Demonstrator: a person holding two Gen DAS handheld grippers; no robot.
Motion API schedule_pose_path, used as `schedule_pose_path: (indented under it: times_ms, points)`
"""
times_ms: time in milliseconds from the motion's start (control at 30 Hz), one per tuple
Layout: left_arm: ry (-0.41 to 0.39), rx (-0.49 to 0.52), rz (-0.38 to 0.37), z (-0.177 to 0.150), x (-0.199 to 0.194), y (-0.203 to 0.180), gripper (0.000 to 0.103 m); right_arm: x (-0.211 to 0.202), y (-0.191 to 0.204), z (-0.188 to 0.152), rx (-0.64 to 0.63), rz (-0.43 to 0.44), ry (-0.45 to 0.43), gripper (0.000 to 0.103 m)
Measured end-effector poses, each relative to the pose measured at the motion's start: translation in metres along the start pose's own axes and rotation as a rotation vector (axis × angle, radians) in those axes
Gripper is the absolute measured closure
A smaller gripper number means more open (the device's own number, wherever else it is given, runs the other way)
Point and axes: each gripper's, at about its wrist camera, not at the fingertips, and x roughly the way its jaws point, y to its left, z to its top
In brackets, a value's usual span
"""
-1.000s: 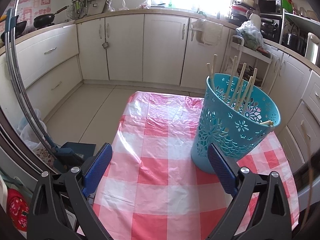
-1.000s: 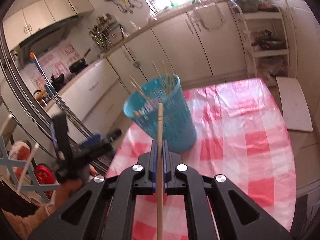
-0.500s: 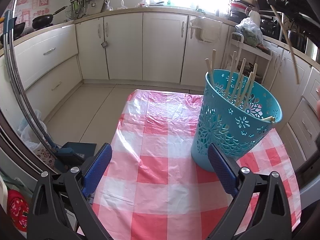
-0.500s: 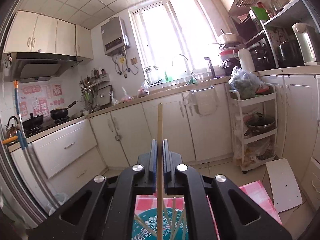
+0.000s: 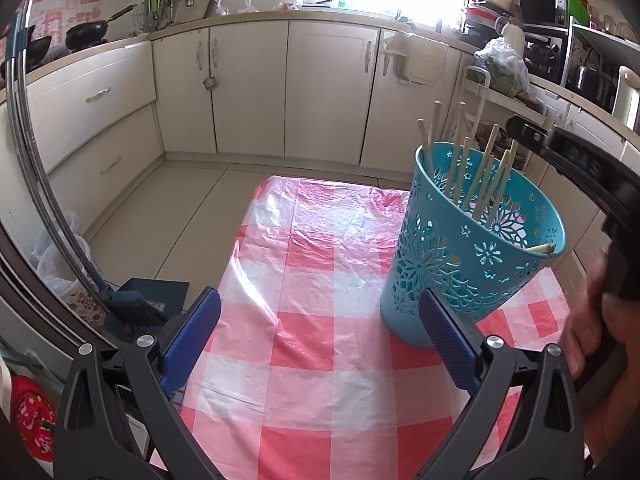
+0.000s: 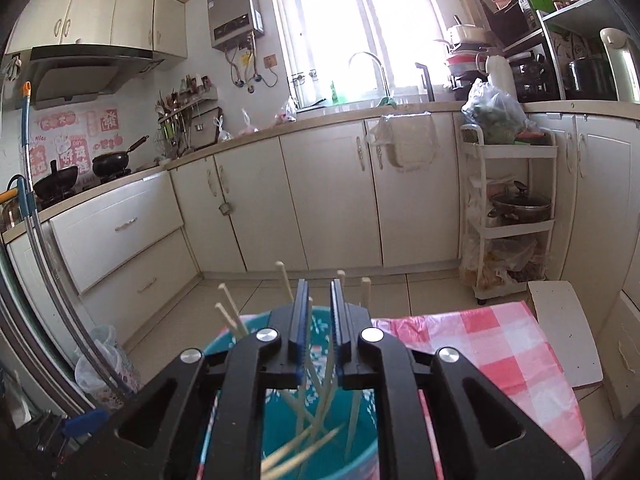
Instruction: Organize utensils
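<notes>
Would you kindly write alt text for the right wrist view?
The right gripper, jaws opening with nothing between them, hangs over a blue basket of chopsticks on a pink checked tablecloth; cream kitchen cabinets stand behind.

1. A pink-and-white checked cloth (image 5: 312, 320) covers the counter in the lower middle of the frame.
2. Cream cabinets (image 6: 328, 196) line the far wall.
3. A water heater (image 6: 234, 14) hangs at upper middle, left of the bright window (image 6: 348, 28).
4. Black pans (image 6: 110, 160) sit at left.
5. A white shelf trolley (image 6: 508, 216) stands at right.
</notes>
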Motion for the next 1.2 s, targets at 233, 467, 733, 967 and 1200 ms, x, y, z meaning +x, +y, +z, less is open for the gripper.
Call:
schedule_pose_path:
  times_ms: [233, 467, 733, 967, 1200]
  points:
    - [-0.009, 0.039, 0.040, -0.003, -0.013, -0.001, 0.008, -0.071, -0.024, -0.017, 0.029, -0.067, 0.096, 0.022]
    - [-0.033, 0.081, 0.074, -0.005, -0.070, -0.015, 0.008, -0.113, -0.040, -0.024, 0.027, -0.154, 0.220, 0.007]
    - [-0.056, 0.129, 0.085, -0.013, -0.138, -0.034, 0.008, -0.158, -0.028, -0.026, 0.060, -0.123, 0.241, 0.007]
    - [-0.072, 0.169, 0.073, -0.023, -0.192, -0.041, 0.008, -0.201, -0.011, -0.021, 0.058, -0.118, 0.218, 0.007]
    - [-0.078, 0.161, 0.083, -0.039, -0.245, -0.037, 0.008, -0.244, 0.007, -0.016, 0.065, -0.107, 0.205, 0.007]
